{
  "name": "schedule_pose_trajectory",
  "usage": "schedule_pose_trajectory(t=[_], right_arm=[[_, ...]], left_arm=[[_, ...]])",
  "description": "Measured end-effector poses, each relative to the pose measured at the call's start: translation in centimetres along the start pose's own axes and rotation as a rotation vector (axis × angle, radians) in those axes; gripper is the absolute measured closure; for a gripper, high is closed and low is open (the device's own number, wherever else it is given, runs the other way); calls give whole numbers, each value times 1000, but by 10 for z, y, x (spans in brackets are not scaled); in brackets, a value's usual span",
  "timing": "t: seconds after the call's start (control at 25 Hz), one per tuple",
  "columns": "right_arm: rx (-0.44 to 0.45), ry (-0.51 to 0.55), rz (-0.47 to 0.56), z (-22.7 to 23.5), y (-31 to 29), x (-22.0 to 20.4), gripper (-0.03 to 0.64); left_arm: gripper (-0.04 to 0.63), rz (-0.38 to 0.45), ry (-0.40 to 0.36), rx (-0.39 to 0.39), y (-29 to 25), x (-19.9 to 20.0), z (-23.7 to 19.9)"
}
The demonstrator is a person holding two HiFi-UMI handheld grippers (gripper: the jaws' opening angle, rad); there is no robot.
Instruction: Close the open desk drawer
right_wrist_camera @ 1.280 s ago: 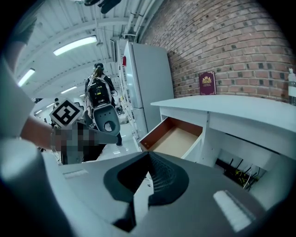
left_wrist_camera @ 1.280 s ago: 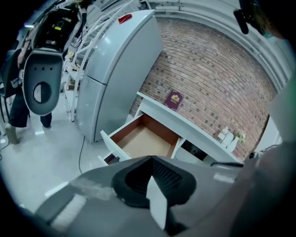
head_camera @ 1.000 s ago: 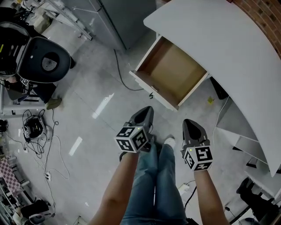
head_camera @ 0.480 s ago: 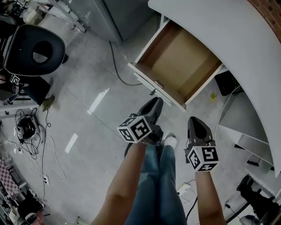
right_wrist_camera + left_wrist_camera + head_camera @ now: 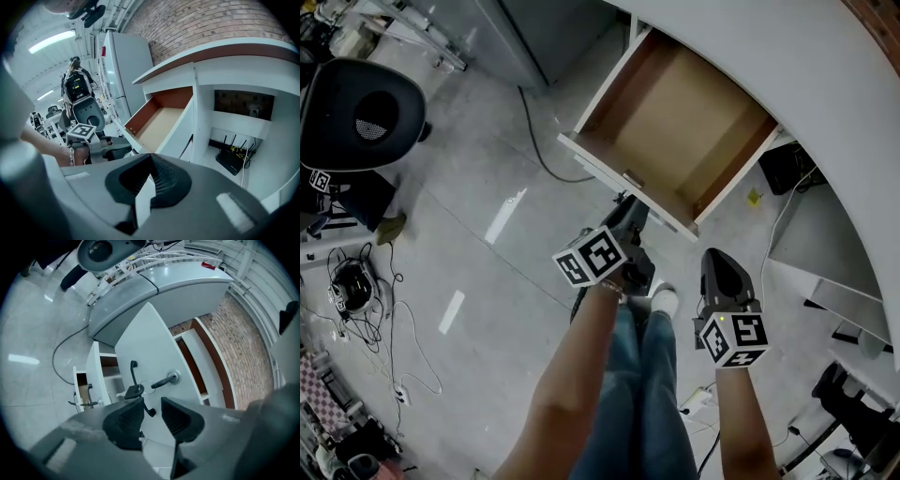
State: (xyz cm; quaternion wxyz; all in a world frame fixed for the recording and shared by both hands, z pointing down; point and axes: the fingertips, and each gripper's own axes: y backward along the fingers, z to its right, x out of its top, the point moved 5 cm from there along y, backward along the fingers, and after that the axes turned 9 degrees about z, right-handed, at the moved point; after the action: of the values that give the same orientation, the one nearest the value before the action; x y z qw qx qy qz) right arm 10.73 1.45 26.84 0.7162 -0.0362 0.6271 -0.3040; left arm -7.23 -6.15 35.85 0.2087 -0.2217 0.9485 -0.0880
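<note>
The left gripper (image 5: 627, 212), its jaws just spread and nothing between them, is held near the open desk drawer's (image 5: 609, 174) front. The right gripper (image 5: 723, 270) is seen pressed together, empty.

The left gripper (image 5: 627, 212) has come forward and down — its tip is now just beside the front panel of the open drawer (image 5: 609, 172). Its fingers (image 5: 125, 420) have just been opening — nothing between them.

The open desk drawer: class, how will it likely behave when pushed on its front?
The drawer looks empty, so it probably slides in lightly. Its white front panel looks rigid and wide; an off-centre push might skew it. The keys hanging from its lock would likely swing.
</note>
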Motion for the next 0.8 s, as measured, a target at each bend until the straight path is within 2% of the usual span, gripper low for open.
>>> schedule_pose_trajectory(t=[0.32,0.44,0.52,0.6,0.72,0.8], right_arm=[[-9,-11,-8,6,-5,-4,617],[-5,-11,-11,10,-10,-6,617],[-1,-12,-13,11,-12,-7,617],[4,-15,-19,11,-14,-9,617],[13,-16,-30,12,-14,-12,617],[17,-14,-34,12,-15,-13,617]], left_arm=[[492,-31,-12,71,-17,-1,-17],[491,-37,-10,60,-22,0,-21],[468,-32,5,42,-23,0,-24],[460,-21,37,18,-24,-1,-27],[458,2,141,-39,-25,-5,-30],[498,10,192,-96,-26,-5,-27]])
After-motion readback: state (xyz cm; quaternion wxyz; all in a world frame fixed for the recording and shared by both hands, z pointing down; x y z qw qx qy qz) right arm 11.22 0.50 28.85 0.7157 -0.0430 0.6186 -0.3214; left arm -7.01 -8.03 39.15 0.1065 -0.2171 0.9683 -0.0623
